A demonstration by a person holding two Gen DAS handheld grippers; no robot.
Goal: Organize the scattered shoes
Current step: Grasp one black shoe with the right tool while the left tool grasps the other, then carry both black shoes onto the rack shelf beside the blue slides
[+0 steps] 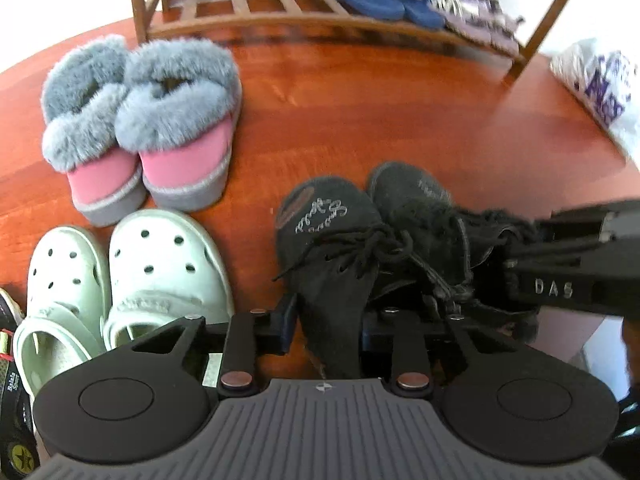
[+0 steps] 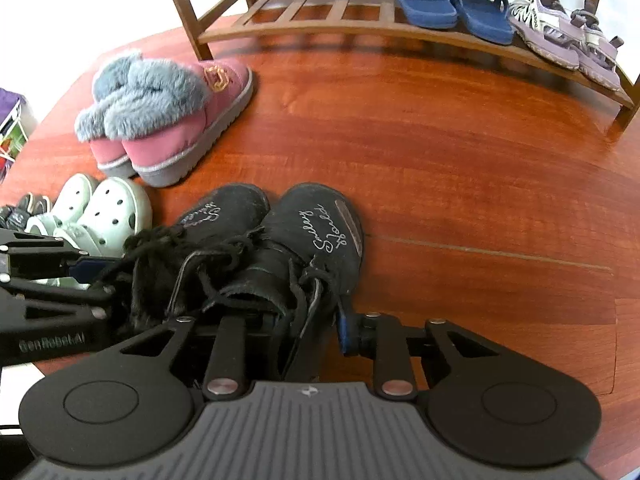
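Observation:
Two black lace-up boots with silver script stand side by side on the red wood floor. My left gripper is shut on the left black boot at its ankle. My right gripper is shut on the right black boot at its ankle. Each gripper also shows in the other's view: the right one and the left one. The wooden shoe rack stands ahead, its left half bare.
Blue slides and purple sandals sit on the rack's right half. Pink fur-trimmed boots and pale green clogs stand to the left on the floor. A white bag lies at the right.

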